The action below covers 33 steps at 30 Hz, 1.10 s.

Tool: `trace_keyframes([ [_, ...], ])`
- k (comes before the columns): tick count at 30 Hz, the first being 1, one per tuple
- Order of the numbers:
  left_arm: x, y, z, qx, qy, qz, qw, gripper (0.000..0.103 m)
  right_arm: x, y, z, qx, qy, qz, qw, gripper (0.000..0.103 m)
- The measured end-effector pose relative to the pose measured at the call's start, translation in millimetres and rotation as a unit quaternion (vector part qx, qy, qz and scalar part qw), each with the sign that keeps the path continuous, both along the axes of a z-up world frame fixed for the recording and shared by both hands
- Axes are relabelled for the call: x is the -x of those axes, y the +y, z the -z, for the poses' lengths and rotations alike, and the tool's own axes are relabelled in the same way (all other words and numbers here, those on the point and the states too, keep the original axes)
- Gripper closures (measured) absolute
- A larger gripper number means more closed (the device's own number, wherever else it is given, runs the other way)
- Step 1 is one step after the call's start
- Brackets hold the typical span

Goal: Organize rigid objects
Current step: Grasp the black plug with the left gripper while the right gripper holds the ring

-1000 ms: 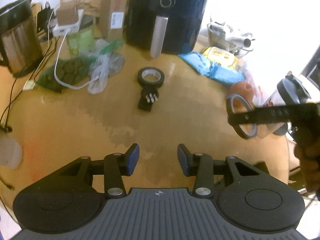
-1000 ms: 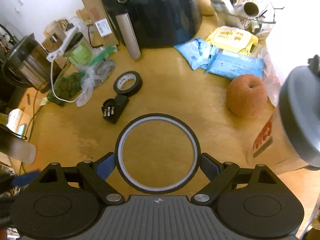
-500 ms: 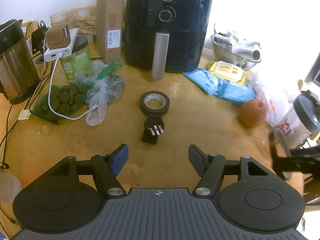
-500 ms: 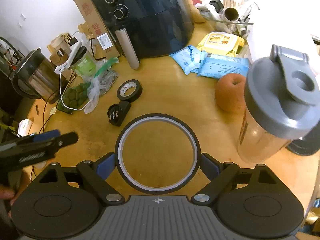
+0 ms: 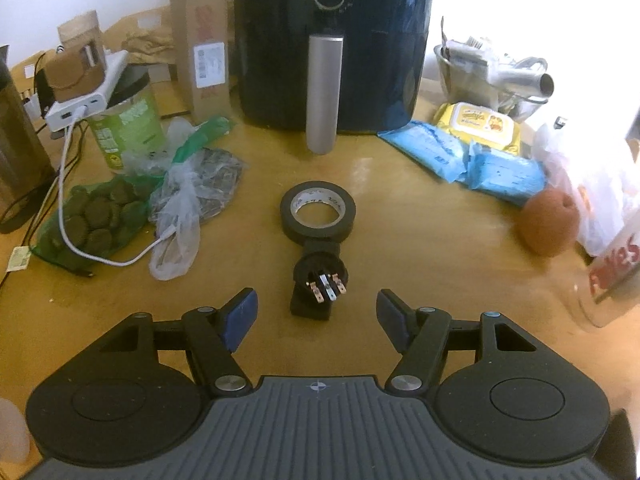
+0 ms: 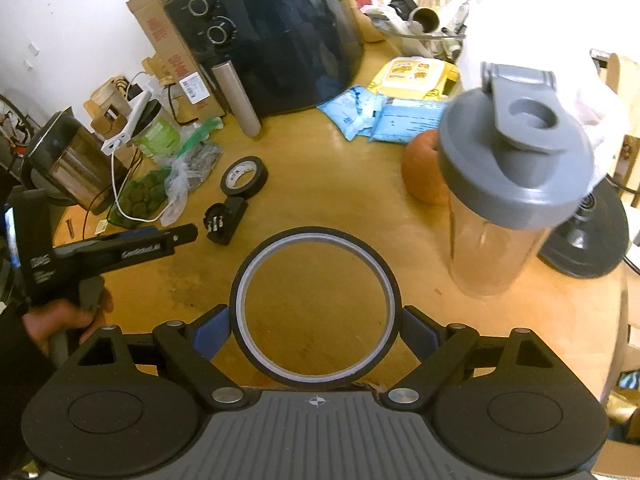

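Left tool point(image 5: 317, 314) spread wide, empty, aimed at black plug adapter point(image 5: 319, 283) touching near side of black tape roll point(image 5: 318, 215) on desk point(image 5: 400, 240). Right tool point(image 6: 316, 326) clamps large tape ring point(image 6: 316, 308). Best: centre pads across adapter body, avoid prongs, descend squarely.

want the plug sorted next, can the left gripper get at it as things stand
Probably yes. The left gripper is open with nothing between its fingers, and the plug lies just ahead of them on bare table. Only the tape roll touching its far end crowds it.
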State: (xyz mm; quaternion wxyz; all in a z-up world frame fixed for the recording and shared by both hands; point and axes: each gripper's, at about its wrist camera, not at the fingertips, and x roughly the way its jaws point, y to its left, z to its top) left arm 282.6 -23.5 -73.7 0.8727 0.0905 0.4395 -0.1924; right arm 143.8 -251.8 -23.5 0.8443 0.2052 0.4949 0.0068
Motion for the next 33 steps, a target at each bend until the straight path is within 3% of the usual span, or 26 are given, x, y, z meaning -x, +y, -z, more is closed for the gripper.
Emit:
trace_keyframes([
  [15, -43.9, -19.3, 34.5, -0.030, 0.013, 0.008, 0.9994, 0.040, 14.9, -21.6, -0.8, 0.007, 0.007, 0.044, 0.999, 0.012],
  [17, -48.0, -18.9, 35.9, -0.030, 0.016, 0.004, 0.9994, 0.051, 17.1, -24.5, -1.4, 0.008, 0.007, 0.049, 0.999, 0.012],
  [19, -50.5, -17.4, 35.4, -0.023, 0.025, 0.002, 0.9994, 0.062, 17.4, -26.5, -1.1, 0.007, 0.007, 0.053, 0.999, 0.012],
  [33, -24.3, -13.9, -0.6, 0.001, 0.004, 0.012, 0.9999, 0.063, 13.1, -17.6, -3.1, -0.001, -0.001, 0.036, 0.999, 0.012],
])
